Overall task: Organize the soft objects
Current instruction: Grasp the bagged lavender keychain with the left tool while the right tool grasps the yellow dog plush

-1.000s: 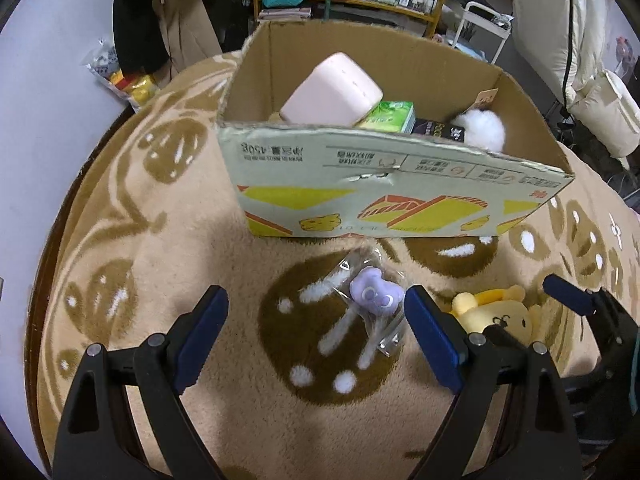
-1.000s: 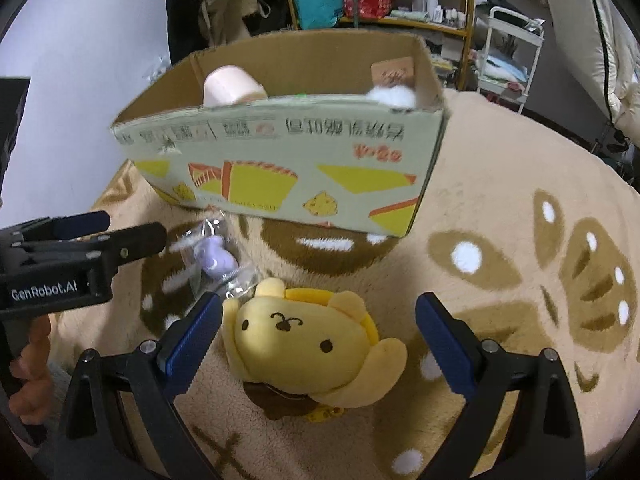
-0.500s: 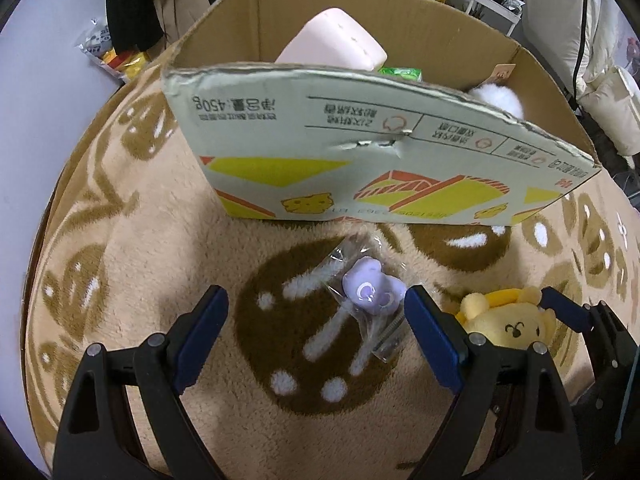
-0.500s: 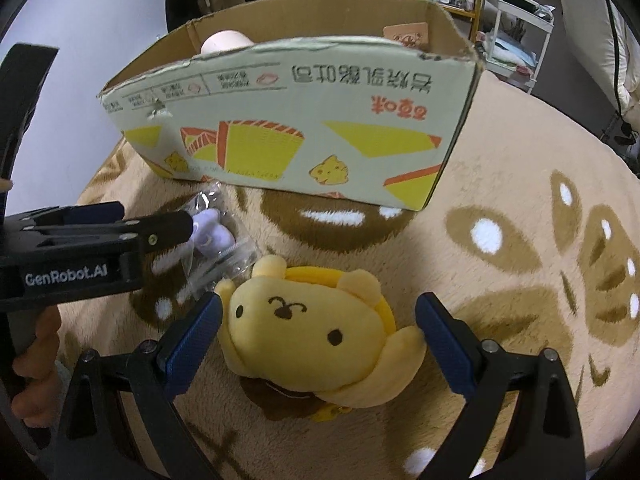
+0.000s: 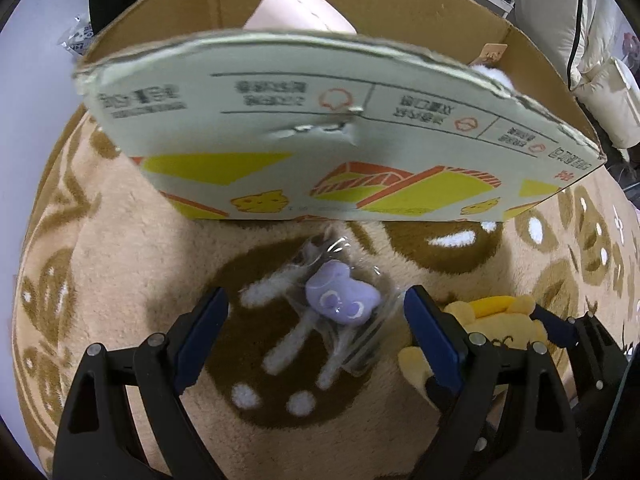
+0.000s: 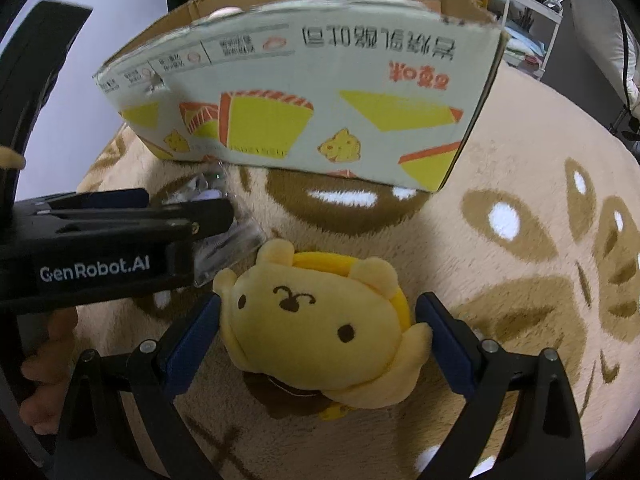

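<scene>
A small purple plush in a clear plastic bag (image 5: 342,300) lies on the rug between the open fingers of my left gripper (image 5: 316,322). A yellow dog plush (image 6: 316,320) lies on the rug between the open fingers of my right gripper (image 6: 318,330), which stand on either side of it; it also shows in the left wrist view (image 5: 500,328). Just behind both stands an open cardboard box (image 5: 328,152), also in the right wrist view (image 6: 320,92), holding a pink cushion (image 5: 300,10) and a white fluffy item (image 5: 494,76).
Everything sits on a beige rug with brown patterns (image 6: 520,264). The left gripper's body (image 6: 96,248) lies close beside the right one. Shelves, a white cart (image 6: 528,20) and bedding stand behind the box.
Both grippers have moved forward and down toward the rug. The purple plush and the yellow plush now sit between the open fingers, and the box looms closer.
</scene>
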Demonstrator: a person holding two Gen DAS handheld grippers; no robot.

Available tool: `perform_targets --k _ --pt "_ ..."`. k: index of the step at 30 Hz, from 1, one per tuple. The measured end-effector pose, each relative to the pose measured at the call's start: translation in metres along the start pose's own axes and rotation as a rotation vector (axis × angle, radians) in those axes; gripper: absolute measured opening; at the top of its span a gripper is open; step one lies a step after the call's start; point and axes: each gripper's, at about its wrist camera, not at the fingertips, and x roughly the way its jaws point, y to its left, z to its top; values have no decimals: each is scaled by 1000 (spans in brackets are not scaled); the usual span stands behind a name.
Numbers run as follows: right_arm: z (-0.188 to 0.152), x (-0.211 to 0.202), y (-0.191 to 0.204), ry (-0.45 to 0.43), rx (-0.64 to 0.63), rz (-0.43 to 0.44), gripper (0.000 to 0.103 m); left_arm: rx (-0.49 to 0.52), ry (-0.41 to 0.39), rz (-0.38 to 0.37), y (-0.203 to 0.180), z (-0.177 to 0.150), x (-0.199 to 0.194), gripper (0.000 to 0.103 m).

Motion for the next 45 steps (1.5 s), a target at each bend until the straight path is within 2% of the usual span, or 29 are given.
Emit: perform_targets --k 7,12,15,27,34,39,45 --pt "0 7 5 8 4 0 101 -14 17 0 -9 12 13 89" --pt "0 16 5 32 14 20 101 -10 15 53 -15 18 27 89" --pt "1 18 7 18 3 13 101 2 10 65 -16 20 32 92" --pt "2 22 12 16 -5 16 101 25 11 115 -36 10 46 93" --pt "1 20 12 18 -11 10 101 8 34 108 -35 4 50 93" --pt "-1 22 13 21 -16 5 101 8 47 109 -35 0 51 92" --pt "-3 24 15 24 -26 -1 101 -2 48 101 -21 -4 38 84"
